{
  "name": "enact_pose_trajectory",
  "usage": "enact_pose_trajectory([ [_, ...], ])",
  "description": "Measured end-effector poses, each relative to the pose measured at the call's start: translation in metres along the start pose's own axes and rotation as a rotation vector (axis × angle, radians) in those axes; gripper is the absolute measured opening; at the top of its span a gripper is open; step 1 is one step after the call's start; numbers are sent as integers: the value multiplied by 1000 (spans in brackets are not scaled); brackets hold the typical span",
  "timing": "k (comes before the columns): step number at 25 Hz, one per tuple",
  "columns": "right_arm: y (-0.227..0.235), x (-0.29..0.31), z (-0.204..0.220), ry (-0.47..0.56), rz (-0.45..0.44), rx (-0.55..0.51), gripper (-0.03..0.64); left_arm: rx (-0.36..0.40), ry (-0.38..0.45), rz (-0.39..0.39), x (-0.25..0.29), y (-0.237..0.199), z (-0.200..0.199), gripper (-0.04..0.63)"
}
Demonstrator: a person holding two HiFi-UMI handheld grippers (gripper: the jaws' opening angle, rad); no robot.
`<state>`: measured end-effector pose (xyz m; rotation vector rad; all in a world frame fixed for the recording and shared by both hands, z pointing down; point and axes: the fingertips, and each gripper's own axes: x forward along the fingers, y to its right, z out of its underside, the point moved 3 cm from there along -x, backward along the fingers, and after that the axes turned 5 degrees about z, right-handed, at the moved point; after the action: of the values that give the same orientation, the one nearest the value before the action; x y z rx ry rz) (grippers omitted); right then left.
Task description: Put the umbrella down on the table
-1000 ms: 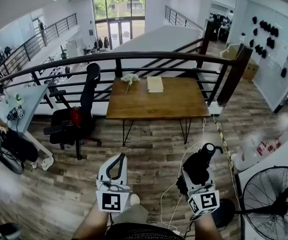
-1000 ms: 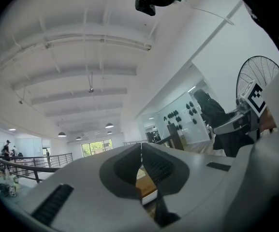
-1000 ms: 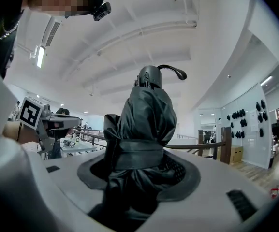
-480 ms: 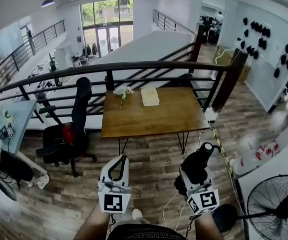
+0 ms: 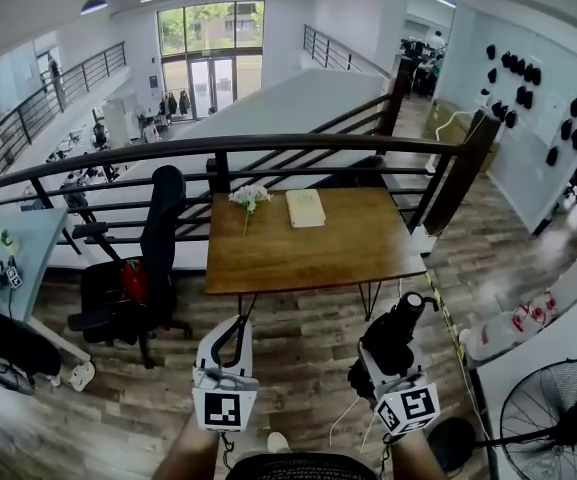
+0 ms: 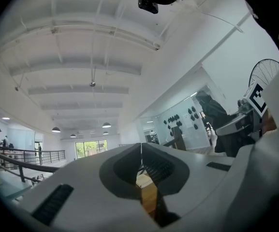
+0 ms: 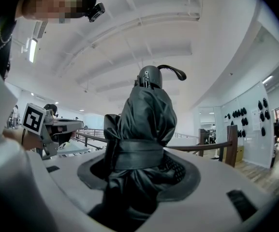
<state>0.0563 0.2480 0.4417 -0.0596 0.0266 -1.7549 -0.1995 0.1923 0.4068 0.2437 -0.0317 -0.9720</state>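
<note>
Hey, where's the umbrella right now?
In the head view it is at lower right: the folded black umbrella is clamped in the right claw, short of the wooden table ahead.

The head view looks steeply down from above, with the left gripper (image 5: 235, 320) and right gripper (image 5: 396, 336) at the lower edge and the wooden table (image 5: 318, 253) mid-frame. Each gripper view sits close behind its own jaws, facing level toward the railing (image 5: 268, 146), which all three views share.
</note>
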Motion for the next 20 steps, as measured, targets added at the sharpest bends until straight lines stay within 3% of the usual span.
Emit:
enact_pose_trajectory([
  [4, -5, 8, 2, -11, 3, -1, 253, -28, -13, -19, 1, -18, 12, 31],
  [20, 12, 45, -4, 11, 7, -13, 254, 11, -26, -31, 21, -37, 18, 31],
])
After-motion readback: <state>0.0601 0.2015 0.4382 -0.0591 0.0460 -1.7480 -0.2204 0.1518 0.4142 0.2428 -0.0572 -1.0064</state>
